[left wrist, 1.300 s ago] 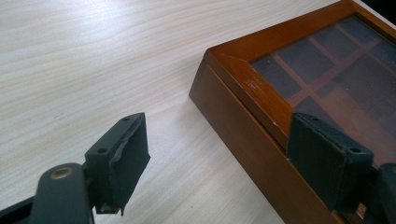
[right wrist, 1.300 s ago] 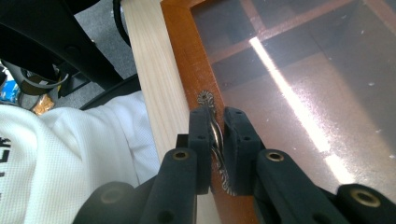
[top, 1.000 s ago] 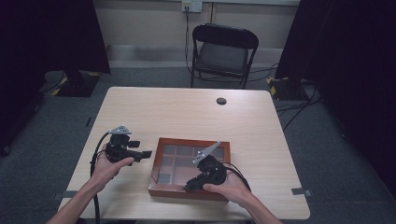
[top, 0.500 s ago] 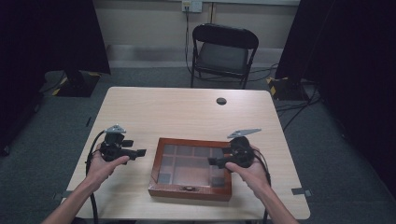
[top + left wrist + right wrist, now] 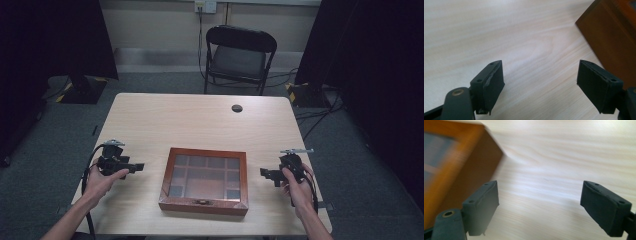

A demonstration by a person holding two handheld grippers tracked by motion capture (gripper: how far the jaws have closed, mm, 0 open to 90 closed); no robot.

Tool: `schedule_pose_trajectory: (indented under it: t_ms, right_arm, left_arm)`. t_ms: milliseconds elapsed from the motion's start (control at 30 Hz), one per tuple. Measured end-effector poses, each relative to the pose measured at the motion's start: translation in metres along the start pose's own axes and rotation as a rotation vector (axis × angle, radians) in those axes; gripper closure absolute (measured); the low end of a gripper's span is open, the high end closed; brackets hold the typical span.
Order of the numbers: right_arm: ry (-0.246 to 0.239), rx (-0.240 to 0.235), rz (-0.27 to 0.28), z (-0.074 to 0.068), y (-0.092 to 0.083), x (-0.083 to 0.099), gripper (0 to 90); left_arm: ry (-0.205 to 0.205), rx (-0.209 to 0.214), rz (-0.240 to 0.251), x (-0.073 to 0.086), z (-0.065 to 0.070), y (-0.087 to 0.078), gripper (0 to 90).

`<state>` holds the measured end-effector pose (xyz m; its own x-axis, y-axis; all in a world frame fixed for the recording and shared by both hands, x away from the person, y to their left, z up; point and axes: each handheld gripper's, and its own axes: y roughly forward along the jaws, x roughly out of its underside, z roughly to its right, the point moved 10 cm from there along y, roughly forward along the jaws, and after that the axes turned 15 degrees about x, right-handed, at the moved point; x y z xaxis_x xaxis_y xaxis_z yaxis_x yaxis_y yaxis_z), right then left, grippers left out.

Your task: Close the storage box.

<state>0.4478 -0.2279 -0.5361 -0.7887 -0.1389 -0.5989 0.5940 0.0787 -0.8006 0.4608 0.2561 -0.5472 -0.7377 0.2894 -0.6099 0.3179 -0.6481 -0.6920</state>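
A brown wooden box (image 5: 204, 205) with a glass lid over several compartments lies shut on the table's near middle. My left gripper (image 5: 138, 166) rests left of it, held in a hand, jaws open and pointing at the box. In the left gripper view the gripper (image 5: 540, 80) holds nothing, and the box's side (image 5: 614, 32) is at the upper right. My right gripper (image 5: 264, 173) stands open to the right of the box, apart from it. In the right gripper view the gripper (image 5: 540, 202) is empty over bare wood, with the box's corner (image 5: 456, 162) at the left.
The light wooden table (image 5: 200, 125) has a small black round cap (image 5: 237, 108) near its far edge. A black folding chair (image 5: 240, 55) stands behind the table. Cables trail from both grippers off the near edge.
My right gripper has left the box's front right part and swung out to the box's right side. The left gripper has drawn back slightly to the left.
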Motion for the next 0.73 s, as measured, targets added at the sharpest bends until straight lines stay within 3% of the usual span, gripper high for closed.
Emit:
schedule_pose_trajectory:
  t_ms: [100,167,300,333,400,500,600,733]
  right_arm:
    - [-0.029,0.103,-0.030,0.012,0.017,0.012,14.7]
    - [-0.033,0.118,-0.033,0.011,0.021,0.015,13.7]
    - [-0.043,0.197,0.060,0.013,0.028,0.013,12.2]
    - [-0.056,0.209,0.088,0.013,0.030,0.013,6.5]
    - [-0.045,0.200,0.133,0.012,0.033,0.013,2.1]
    - [-0.030,0.207,0.157,0.012,0.035,0.013,0.0]
    - [-0.031,0.207,0.157,0.012,0.035,0.013,0.0]
    - [-0.032,0.208,0.154,0.012,0.035,0.013,0.0]
  left_arm:
    - [0.029,-0.051,-0.051,0.005,-0.004,0.008,19.3]
    - [0.036,-0.081,-0.061,0.007,-0.007,0.011,19.3]
    - [0.095,-0.114,-0.047,0.008,-0.010,0.014,14.8]
    - [0.143,-0.144,-0.034,0.008,-0.013,0.015,14.7]
    - [0.140,-0.124,-0.010,0.009,-0.011,0.017,11.1]
    - [0.149,-0.143,0.054,0.008,-0.012,0.021,6.4]
    - [0.155,-0.140,0.086,0.008,-0.012,0.024,0.0]
    - [0.156,-0.140,0.085,0.008,-0.012,0.024,0.0]
